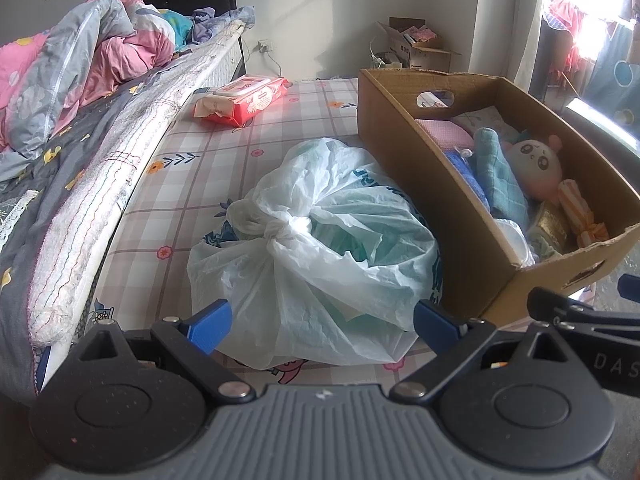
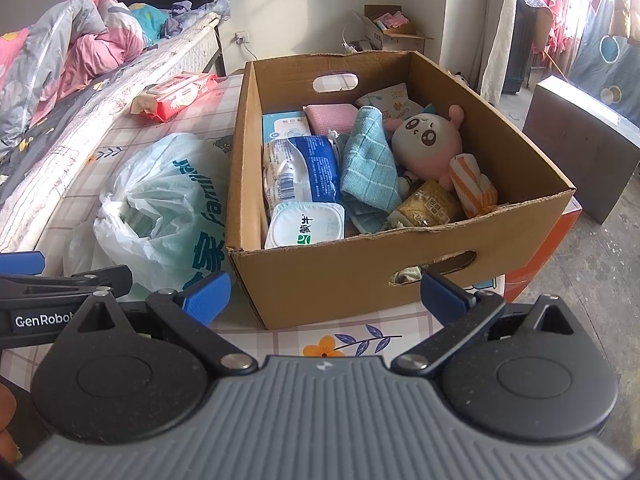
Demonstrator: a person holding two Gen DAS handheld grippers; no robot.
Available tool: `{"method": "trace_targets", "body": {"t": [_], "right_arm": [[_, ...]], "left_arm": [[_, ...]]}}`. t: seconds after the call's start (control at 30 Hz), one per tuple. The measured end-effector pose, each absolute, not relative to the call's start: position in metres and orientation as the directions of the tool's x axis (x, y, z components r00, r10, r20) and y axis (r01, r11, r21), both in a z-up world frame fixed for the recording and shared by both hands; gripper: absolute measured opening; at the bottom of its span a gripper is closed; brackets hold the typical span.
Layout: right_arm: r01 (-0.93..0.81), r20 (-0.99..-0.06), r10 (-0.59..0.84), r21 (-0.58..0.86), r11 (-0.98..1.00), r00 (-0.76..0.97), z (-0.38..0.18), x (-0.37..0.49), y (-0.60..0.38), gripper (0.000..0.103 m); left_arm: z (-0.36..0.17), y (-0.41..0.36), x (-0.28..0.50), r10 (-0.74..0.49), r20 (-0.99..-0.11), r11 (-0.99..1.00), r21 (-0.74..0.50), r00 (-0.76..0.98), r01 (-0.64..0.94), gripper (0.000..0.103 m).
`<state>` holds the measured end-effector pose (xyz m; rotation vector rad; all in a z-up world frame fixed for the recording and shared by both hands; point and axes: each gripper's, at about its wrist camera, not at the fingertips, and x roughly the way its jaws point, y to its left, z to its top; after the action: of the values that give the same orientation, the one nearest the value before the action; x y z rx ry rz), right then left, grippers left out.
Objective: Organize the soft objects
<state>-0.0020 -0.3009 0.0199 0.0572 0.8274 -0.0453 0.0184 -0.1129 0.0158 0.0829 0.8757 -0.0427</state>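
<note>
A cardboard box [image 2: 344, 284] stands on the checked mattress cover and holds a pink round plush toy [image 2: 430, 140], a teal cloth [image 2: 368, 160], a pink cloth [image 2: 330, 114], wipes packs and small packets. A knotted white plastic bag [image 1: 316, 252] with teal contents lies left of the box [image 1: 400, 128]. My left gripper [image 1: 322, 326] is open, its blue fingers on either side of the bag's near end. My right gripper [image 2: 324, 296] is open just in front of the box's near wall, holding nothing. The bag [image 2: 160, 204] also shows left of the box in the right wrist view.
A red wipes pack [image 1: 244, 98] lies farther back on the cover. A raised bed with a pink and grey quilt [image 1: 80, 60] runs along the left. Another cardboard box [image 1: 416, 46] sits by the far wall. A dark cabinet [image 2: 580, 144] stands right of the box.
</note>
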Motion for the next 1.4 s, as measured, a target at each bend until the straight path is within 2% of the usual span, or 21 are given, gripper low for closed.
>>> {"method": "trace_targets", "body": {"t": [1.4], "right_arm": [[0.065,-0.774,-0.032,0.012,0.998,0.633,0.012,0.002,-0.307,0.102]], "left_arm": [[0.006,-0.116,0.023,-0.024,-0.810,0.995,0.037,0.585,0.092,0.098]]}}
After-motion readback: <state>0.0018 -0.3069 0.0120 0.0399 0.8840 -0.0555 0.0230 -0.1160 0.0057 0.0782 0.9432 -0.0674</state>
